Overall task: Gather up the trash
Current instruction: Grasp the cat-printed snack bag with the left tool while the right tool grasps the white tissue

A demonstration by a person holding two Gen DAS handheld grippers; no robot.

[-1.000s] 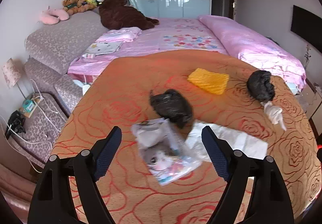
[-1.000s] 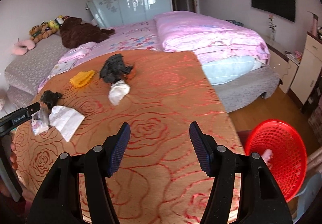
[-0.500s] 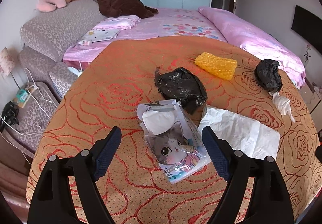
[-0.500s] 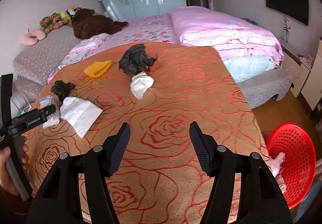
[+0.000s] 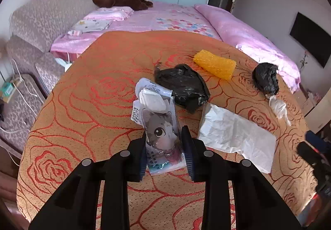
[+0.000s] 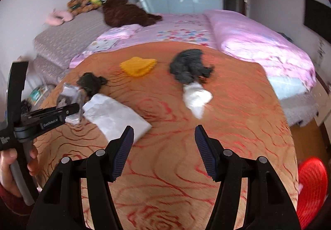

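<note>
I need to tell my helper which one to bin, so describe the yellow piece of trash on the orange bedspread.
On the orange rose-patterned bedspread, look toward its far edge by the pink quilt. The yellow bubble-wrap pad lies just beyond a crumpled black bag, the only yellow item there.

The left gripper (image 5: 164, 147) is closing its jaws on the cat-print packet (image 5: 160, 126), the pads pressing both edges of its near end as it lies on the orange rose-patterned bedspread (image 5: 93, 110). A crumpled black bag (image 5: 182, 86) sits just behind the packet, touching its far end. A white sheet of paper (image 5: 233, 132) lies just to the right. Further back there's a yellow sponge (image 5: 215, 63), and off to the right another black bag (image 5: 265, 78) with a white wad (image 5: 278, 106) beside it.
</note>
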